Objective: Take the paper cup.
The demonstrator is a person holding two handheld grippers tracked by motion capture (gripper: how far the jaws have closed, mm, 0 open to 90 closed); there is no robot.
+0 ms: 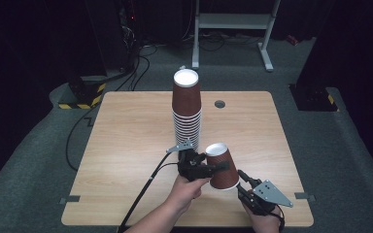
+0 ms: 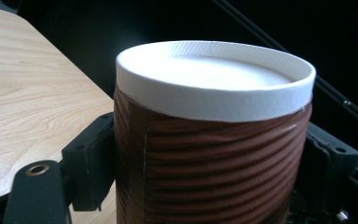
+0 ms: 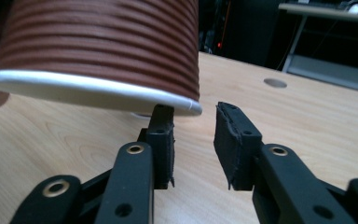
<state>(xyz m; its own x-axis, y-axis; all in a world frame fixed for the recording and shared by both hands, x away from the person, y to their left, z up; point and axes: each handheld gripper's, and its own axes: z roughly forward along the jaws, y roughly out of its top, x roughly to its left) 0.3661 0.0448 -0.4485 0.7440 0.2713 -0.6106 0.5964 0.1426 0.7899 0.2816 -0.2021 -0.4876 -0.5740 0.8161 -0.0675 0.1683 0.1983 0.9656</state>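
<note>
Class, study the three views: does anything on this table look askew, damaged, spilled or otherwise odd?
Nothing is spilled or damaged. The single brown cup is upside down and tilted, lifted off the table in the left hand-held gripper. The tall stack of cups stands upright, also inverted.

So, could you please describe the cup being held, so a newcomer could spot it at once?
On the wooden table, in front of the tall stack of cups, the left gripper grips a single cup. It is upside down, tilted, brown-ribbed and alone, not nested like the others.

Brown ribbed cup [image 1: 222, 167] with white rim and base.
</note>
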